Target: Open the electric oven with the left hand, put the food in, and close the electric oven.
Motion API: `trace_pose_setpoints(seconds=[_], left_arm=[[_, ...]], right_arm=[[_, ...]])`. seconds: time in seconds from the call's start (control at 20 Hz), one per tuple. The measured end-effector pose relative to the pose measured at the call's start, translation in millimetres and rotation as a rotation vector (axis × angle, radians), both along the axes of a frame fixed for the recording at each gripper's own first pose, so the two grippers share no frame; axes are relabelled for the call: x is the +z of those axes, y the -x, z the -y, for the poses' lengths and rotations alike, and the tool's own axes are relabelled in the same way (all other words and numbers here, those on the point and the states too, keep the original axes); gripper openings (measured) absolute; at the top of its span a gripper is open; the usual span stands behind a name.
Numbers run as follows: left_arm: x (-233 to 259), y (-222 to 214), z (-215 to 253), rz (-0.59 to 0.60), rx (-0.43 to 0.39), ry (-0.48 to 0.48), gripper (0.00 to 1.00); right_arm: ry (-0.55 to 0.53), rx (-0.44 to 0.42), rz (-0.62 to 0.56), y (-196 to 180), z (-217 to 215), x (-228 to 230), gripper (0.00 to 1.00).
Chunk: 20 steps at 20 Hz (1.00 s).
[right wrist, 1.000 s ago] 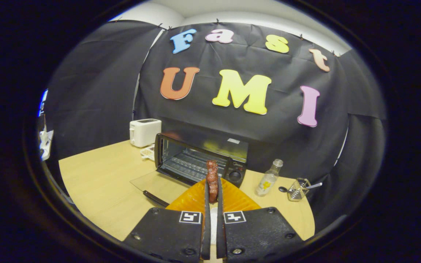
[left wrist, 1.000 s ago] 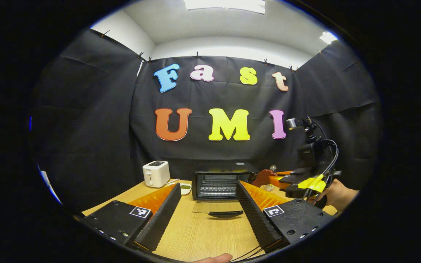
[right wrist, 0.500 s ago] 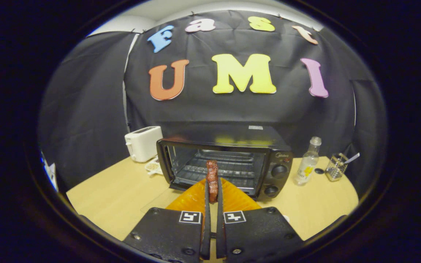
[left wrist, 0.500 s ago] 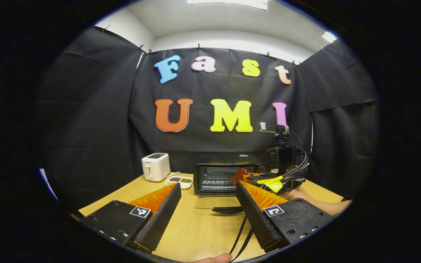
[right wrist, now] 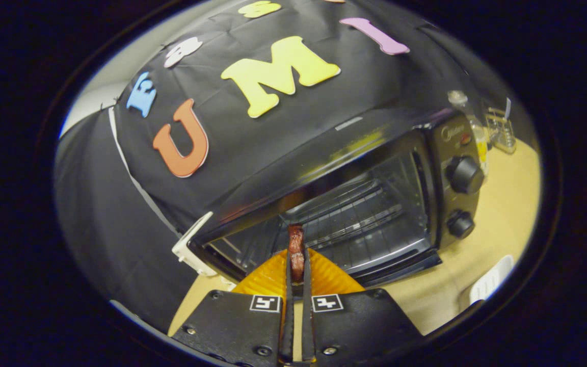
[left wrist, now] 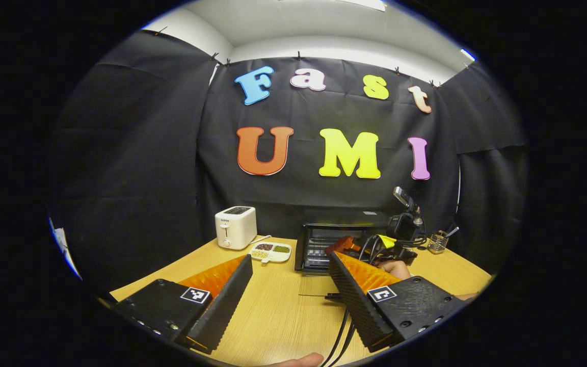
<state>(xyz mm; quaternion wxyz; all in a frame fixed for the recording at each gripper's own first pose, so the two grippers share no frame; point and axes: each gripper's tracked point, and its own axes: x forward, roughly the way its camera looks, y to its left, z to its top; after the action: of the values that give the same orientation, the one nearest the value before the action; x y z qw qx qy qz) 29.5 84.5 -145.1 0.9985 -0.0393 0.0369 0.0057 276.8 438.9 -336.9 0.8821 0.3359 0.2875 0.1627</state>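
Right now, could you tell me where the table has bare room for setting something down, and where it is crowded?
Bare wood lies in front of the toaster and the divided dish, reaching to the left hand-held gripper. Crowded: before the oven, where the right hand-held gripper brings the food to its open mouth, and the corner with the bottle and wire holder.

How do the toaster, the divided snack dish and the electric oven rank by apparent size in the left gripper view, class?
1. Electric oven, though the right tool hides part of it.
2. Toaster.
3. Snack dish, flattest and smallest.

All three stand similarly far back, so nearness hardly skews this.
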Motion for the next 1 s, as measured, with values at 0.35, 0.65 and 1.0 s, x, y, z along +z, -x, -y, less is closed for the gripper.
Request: trace_pose_setpoints(seconds=[0.35,0.65,1.0], left_arm=[[-11,-7,-10,-0.003,0.032,-0.048,0.96],[-28,-8,2,-0.038,-0.012,-0.008,0.96],[-48,-4,7,-0.108,-0.013,0.018,0.96]], right_arm=[[-0.050,0.014,-0.023,-37,-7,-29,0.14],[0.052,-0.003,0.035,-39,10,-27,0.26],[0.354,-0.047,0.210,-27,56,-10,0.50]])
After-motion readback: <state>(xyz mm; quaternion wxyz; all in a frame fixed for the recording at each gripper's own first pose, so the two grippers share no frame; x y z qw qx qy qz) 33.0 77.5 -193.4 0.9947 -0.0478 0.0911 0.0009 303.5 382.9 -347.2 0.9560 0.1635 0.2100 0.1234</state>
